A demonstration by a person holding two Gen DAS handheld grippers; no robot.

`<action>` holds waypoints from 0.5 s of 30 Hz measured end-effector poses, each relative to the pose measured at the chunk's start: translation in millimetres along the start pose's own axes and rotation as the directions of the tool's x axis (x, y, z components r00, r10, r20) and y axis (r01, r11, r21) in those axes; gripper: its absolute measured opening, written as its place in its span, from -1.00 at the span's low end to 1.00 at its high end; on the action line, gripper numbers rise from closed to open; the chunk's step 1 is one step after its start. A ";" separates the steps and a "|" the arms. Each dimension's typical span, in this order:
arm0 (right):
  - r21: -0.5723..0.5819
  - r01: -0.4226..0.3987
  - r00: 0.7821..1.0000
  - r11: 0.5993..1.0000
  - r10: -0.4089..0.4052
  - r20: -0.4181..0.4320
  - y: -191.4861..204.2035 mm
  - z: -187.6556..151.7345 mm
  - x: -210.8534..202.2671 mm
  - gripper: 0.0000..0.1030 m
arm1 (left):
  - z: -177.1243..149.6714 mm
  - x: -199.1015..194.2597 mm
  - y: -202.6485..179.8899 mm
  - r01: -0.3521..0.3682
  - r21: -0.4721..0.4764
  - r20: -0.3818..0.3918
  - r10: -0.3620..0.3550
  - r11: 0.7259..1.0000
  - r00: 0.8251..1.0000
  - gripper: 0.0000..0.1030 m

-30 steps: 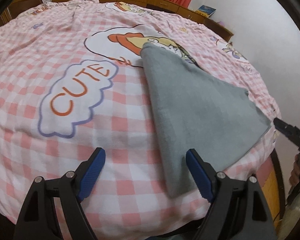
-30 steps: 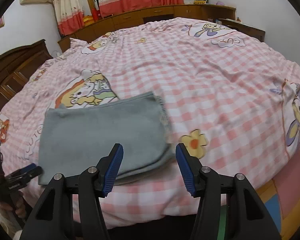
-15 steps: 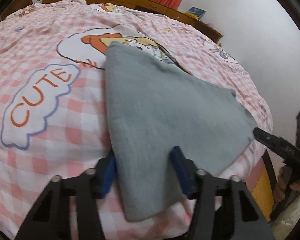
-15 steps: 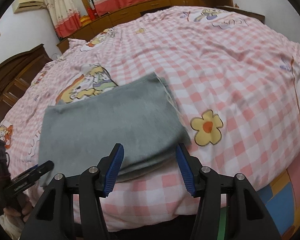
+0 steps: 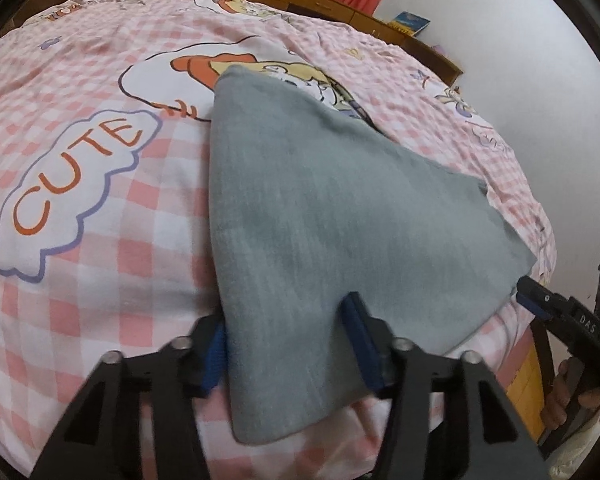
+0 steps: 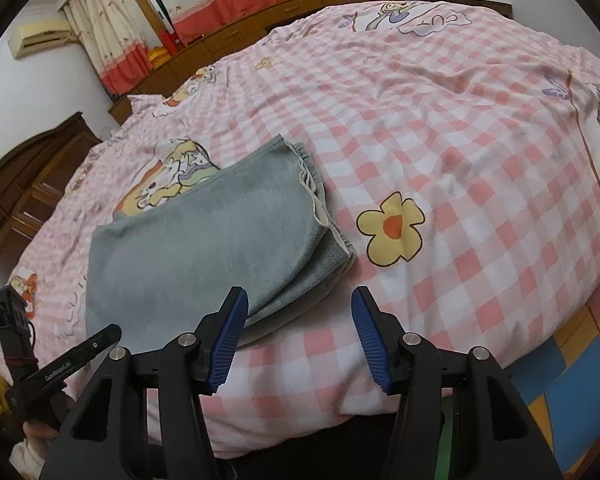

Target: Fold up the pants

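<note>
Since a second ago the left gripper (image 5: 288,344) has slid in from the bare checked bedspread (image 5: 112,264) until its blue pads sit either side of the near corner of the grey folded pants (image 5: 324,216). Its jaws are part-way closed, with cloth lying between and over them; whether they already pinch the fabric I cannot tell. The right gripper (image 6: 298,336) has crept closer to the pants' opposite near edge, but its jaws stand wide apart with nothing in them, the left pad just beside the stacked layers.

The pants lie flat near the bed's front edge, folded into a thick rectangle. Their waistband end (image 6: 320,200) is nearest the yellow flower print (image 6: 394,232), and their far edge overlaps the cartoon print (image 5: 260,68) beside the word CUTE.

My reading is that the next fold is about to be picked up. The risk is catching only the top layer: at the waistband end the layers are staggered and loose, so a shallow grab could peel the stack open. Bedspread caught under the lower pad would drag along too. Uneven lifting by the two tools would skew the fold.
</note>
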State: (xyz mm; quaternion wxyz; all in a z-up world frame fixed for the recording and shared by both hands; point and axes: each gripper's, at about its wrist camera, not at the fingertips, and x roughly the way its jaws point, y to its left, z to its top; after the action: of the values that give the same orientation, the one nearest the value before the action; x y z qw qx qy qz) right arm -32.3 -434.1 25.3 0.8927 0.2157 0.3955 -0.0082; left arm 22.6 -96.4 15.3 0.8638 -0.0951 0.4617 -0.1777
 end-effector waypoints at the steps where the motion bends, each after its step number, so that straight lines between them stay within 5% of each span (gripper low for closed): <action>1: 0.001 -0.006 1.000 1.000 0.006 0.004 -0.4 -0.1 -2.3 0.08 | 1.2 -3.3 1.3 0.022 -0.005 0.001 -0.022 1.000 1.000 -0.48; 2: 0.001 -0.010 1.000 1.000 0.010 0.009 -0.5 -0.2 -4.4 0.08 | 2.0 -6.8 2.5 0.032 -0.015 0.006 -0.032 0.999 0.999 -0.65; 6: 0.006 -0.022 0.999 1.000 0.022 0.034 -2.0 1.4 -12.6 0.08 | 11.8 -27.3 0.9 0.096 -0.030 0.025 -0.095 0.995 0.995 -0.71; 15: 0.035 -0.074 0.995 0.997 0.072 0.070 -10.0 0.0 -24.5 0.08 | 55.9 -77.5 -70.9 0.130 0.176 0.061 -0.143 0.976 0.988 -0.72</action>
State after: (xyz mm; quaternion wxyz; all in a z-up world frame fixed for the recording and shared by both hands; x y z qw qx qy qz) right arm -51.0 -447.0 38.9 0.9012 0.2465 0.3563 0.0096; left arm 14.0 -130.9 128.8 0.8710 -0.0584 0.4050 -0.2720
